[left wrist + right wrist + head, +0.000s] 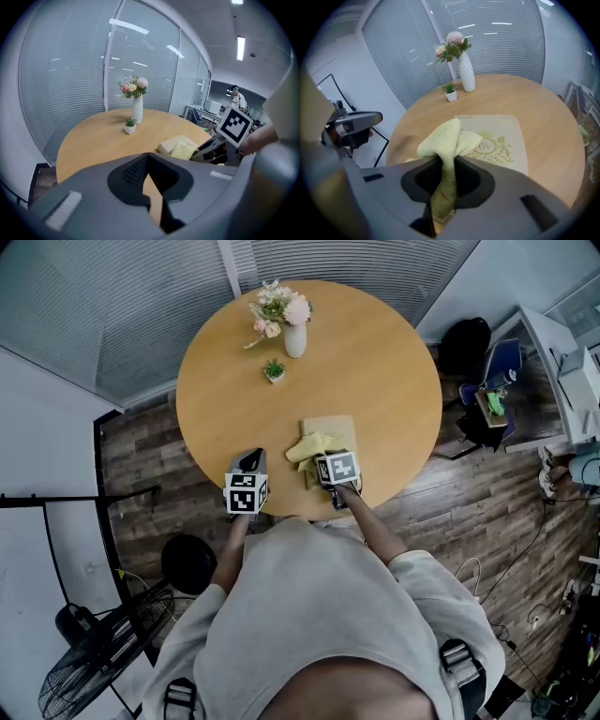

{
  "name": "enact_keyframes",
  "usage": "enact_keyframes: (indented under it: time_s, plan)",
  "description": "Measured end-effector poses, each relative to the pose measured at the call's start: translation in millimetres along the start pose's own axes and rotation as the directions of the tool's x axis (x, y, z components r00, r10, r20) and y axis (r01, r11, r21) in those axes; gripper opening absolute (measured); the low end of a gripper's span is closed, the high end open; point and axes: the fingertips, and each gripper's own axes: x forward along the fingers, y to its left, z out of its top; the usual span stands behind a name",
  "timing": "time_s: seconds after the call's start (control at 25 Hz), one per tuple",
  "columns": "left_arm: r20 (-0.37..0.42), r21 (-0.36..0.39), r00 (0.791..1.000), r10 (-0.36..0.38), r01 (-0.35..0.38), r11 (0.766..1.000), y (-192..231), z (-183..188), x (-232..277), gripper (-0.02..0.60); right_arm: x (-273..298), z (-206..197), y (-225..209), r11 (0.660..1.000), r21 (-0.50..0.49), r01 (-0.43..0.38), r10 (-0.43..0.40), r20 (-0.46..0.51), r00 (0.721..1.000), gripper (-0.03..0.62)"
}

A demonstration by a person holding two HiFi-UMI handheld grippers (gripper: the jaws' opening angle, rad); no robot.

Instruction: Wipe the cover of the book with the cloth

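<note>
A cream book (336, 428) (497, 139) with a gold crest lies flat near the front edge of the round wooden table (375, 362). My right gripper (328, 461) (444, 187) is shut on a pale yellow cloth (311, 446) (449, 138), whose bunched top hangs over the book's near left corner. In the left gripper view the book (172, 141) and the cloth (183, 150) show at the right. My left gripper (249, 463) (151, 197) hovers over the table's front edge, left of the book, its jaws closed with nothing between them.
A white vase of flowers (294, 332) and a small potted plant (274, 370) stand at the table's far side. A fan (94, 667) and a black stool (187, 562) sit on the floor at the left. A desk (553, 371) and a chair (495, 371) lie at the right.
</note>
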Motion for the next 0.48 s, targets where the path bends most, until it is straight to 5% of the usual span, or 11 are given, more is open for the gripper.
enact_keyframes:
  time_s: [0.48]
  plan:
    - [0.009,0.0,1.0,-0.004,0.004,1.0,-1.9,3.4,1.8,0.009,0.2,-0.1,-5.6,1.0,0.013,-0.01,0.011,-0.012,1.0,0.069]
